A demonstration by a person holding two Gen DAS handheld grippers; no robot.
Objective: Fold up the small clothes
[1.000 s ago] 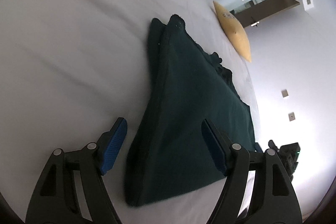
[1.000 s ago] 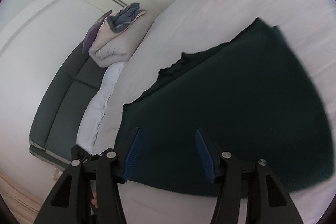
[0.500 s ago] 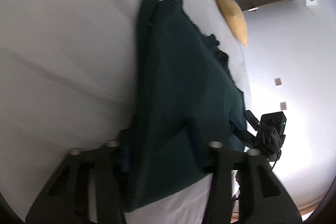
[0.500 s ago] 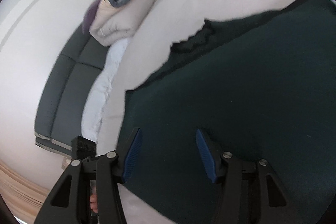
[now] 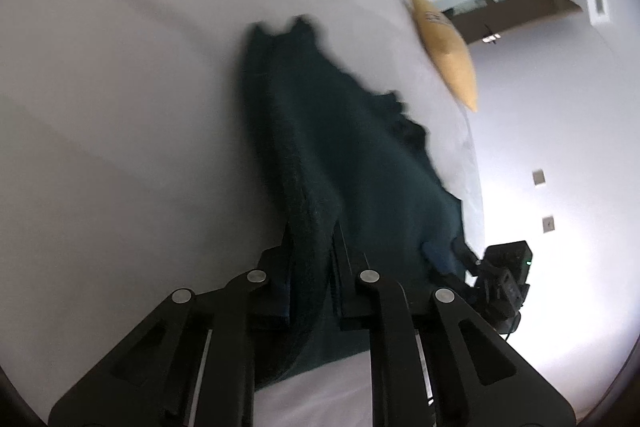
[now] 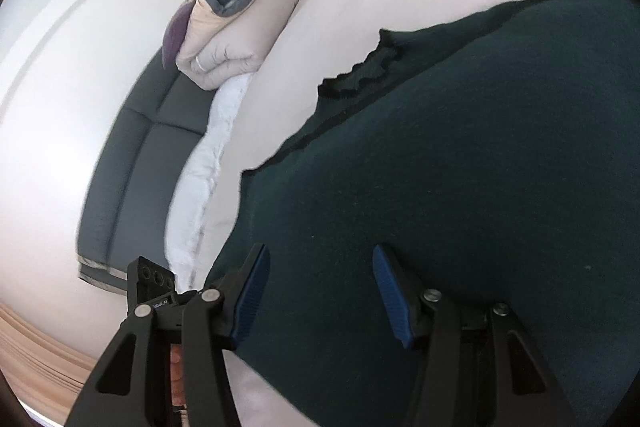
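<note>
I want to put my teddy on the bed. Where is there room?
Bare white bed lies left of the dark green garment, and more between the garment and the yellow pillow. The near edge is crowded: the left hand-held gripper pinches the garment, the right hand-held gripper stands open over it.

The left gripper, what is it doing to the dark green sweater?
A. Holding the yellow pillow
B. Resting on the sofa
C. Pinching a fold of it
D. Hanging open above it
C. In the left wrist view, the left gripper has its fingers closed in on a raised ridge of the dark green sweater, which stands up between them.
</note>
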